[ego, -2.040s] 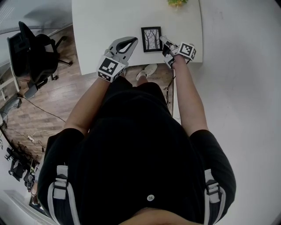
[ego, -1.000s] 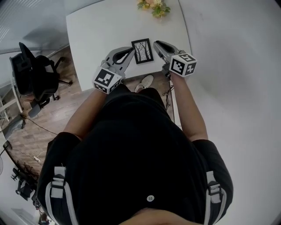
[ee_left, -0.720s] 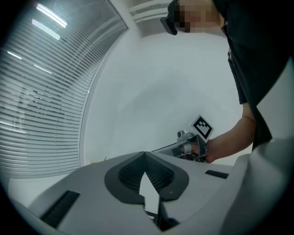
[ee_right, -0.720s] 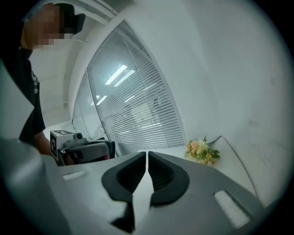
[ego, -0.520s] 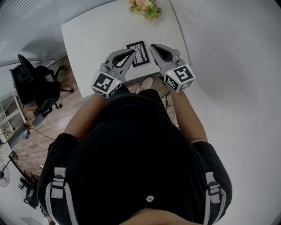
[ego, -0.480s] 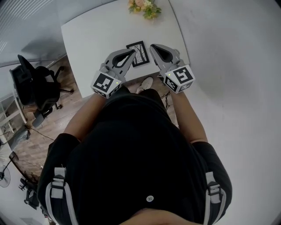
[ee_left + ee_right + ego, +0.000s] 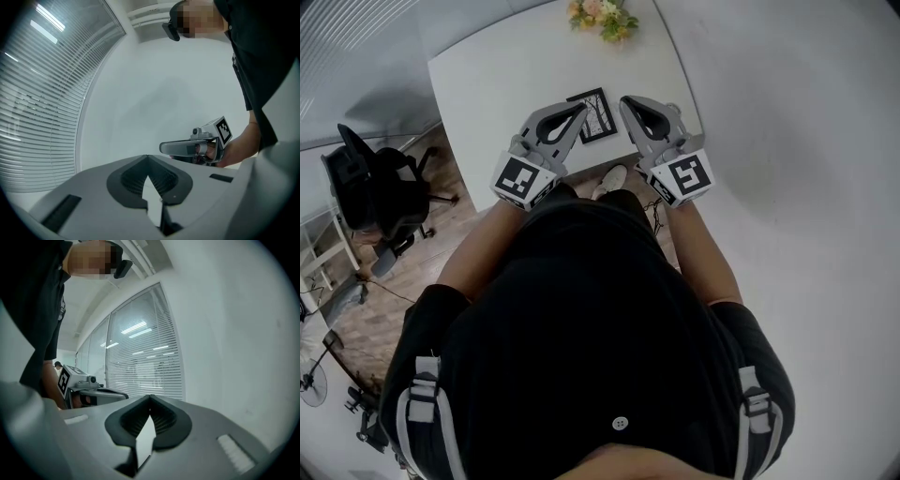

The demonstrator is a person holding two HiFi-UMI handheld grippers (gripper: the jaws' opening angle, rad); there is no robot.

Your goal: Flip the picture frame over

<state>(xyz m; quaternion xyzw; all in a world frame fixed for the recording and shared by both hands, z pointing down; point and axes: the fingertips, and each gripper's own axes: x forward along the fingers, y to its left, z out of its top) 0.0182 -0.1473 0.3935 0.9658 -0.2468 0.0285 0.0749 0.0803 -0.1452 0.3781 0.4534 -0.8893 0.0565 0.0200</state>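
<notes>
Head view: the picture frame (image 7: pixel 600 114) lies flat on the white table (image 7: pixel 506 75), picture side up, close to the table's near edge and toward its near right corner. A bunch of flowers (image 7: pixel 602 17) sits at the far edge, well apart from the frame, with bare tabletop between them and to the frame's left.

The left gripper (image 7: pixel 579 111) and the right gripper (image 7: pixel 629 101) are held side by side over the near edge, their tips to either side of the frame. The left tip overlaps the frame's left side in this view; whether it touches the frame cannot be told.

In the left gripper view the jaws are clenched tip to tip with nothing between them, and past them only pale wall and window blinds (image 7: pixel 42 103) show. The right gripper view shows the same: jaws pressed together, empty, with blinds and wall beyond.

The table's right edge runs close along a white wall (image 7: pixel 787 112), leaving little room on that side. Beyond the left edge the wooden floor (image 7: pixel 441 202) is open as far as an office chair (image 7: pixel 380 187). A shoe (image 7: pixel 612 180) shows below the near edge.
</notes>
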